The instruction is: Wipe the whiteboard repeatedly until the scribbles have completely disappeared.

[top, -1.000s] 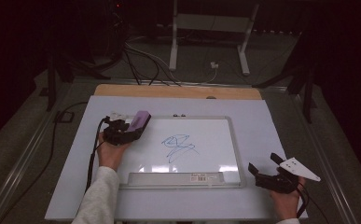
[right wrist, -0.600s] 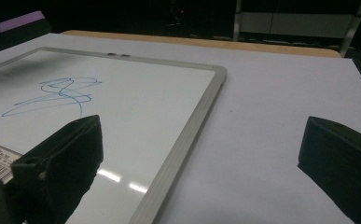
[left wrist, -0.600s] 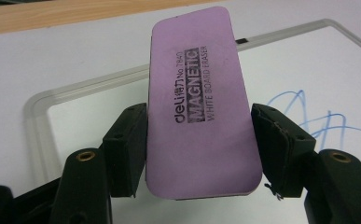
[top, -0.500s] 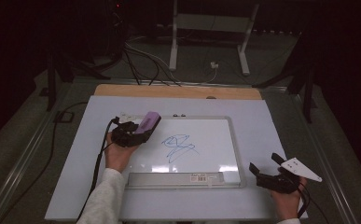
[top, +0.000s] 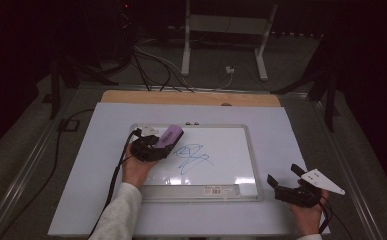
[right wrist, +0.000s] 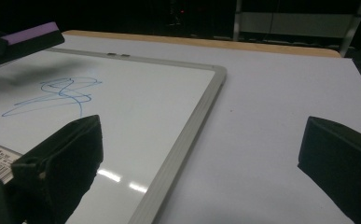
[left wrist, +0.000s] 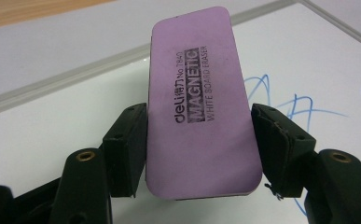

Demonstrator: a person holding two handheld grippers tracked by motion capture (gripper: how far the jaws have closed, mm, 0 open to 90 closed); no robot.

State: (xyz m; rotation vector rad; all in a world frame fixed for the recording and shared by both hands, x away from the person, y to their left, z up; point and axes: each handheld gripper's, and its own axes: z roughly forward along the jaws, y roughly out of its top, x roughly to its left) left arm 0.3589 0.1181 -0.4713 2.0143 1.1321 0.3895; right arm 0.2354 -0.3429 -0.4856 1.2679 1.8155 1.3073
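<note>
Left tongs point(left wrist: 199, 140) clamp eraser point(left wrist: 201, 98) by its sides, felt down — ready for scribble point(top: 193, 156). Right tongs point(top: 286, 176) open, parked off board point(top: 251, 150).

- The left gripper point(top: 153, 146) is showing as a chunky black body, with a dark cable trailing from it along the forearm
- Its two jaws are looking like thick black blocks in the left gripper view, with brass-coloured screw holes sitting in the arms behind them
- The pad on one jaw is fraying at its lower edge
- The right gripper point(top: 283, 176) is also showing black, and is wearing a pale grey three-cornered plate on top, dotted with small holes
- The left arm is wearing a light grey-white long sleeve point(top: 117, 215)
</note>
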